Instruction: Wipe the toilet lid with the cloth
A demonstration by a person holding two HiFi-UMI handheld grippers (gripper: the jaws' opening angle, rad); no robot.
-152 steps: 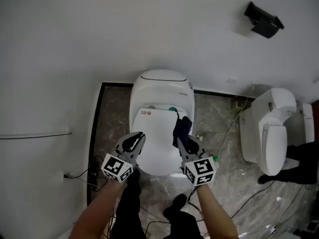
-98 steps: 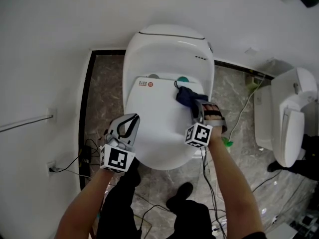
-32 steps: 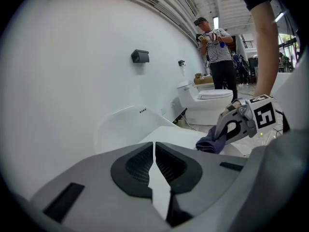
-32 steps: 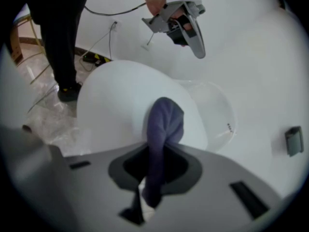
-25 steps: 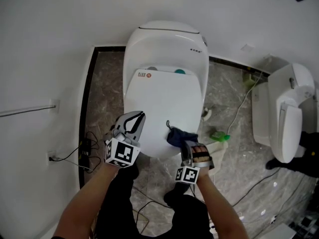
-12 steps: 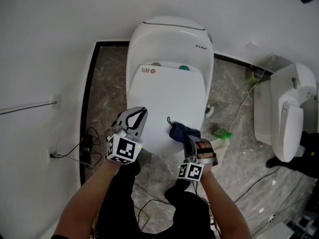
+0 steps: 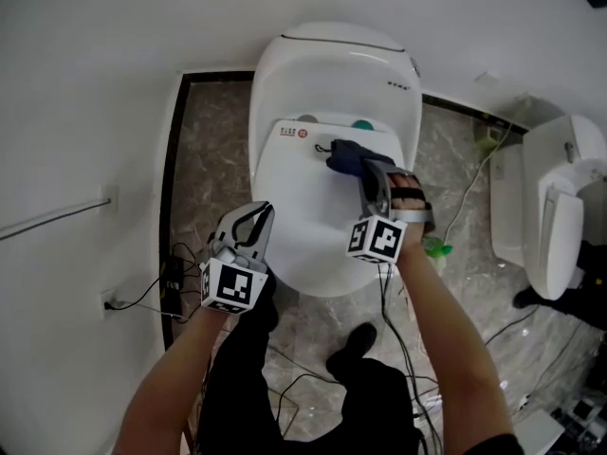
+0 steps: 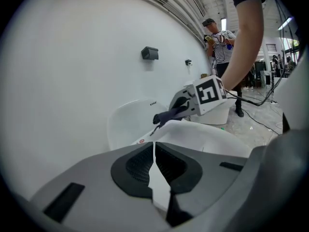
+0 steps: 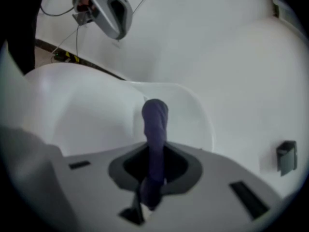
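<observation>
Head view: your right gripper (image 7: pixel 364 171) pinches the dark cloth (image 7: pixel 347 154) and has it at the far end of the toilet lid (image 7: pixel 313 226), right of centre, just beside the hinge line. Your left gripper (image 7: pixel 253 220) hovers at the lid's near-left edge and carries nothing. A second toilet (image 7: pixel 555 221) stands well apart on the right, and cables (image 7: pixel 285 387) run across the near floor. Progress, my read: the wipe is under way with the cloth at the far end. The lid looks uniformly white, so I can't tell which areas are done; assume the left half and near rim are left. Left gripper view: the left gripper (image 8: pixel 154 154) has its jaws pressed almost together with only a thin slit and nothing between them. This side-on angle shows what the head view can't: the cloth (image 8: pixel 166 115) looks to lie low against the lid (image 8: pixel 212 140), though contact isn't certain. It also catches a person in a striped shirt (image 8: pixel 223 38) far behind and a wall box (image 8: pixel 150 53). Right gripper view: the right gripper (image 9: pixel 153 170) has the cloth (image 9: pixel 155 122) clamped, a bunched strip sticking out forward. Only this view confirms the grip. It shows little of the lid (image 9: pixel 82 115) under the cloth, so it tells you nothing about contact. The left gripper (image 9: pixel 112 11) shows at top.
</observation>
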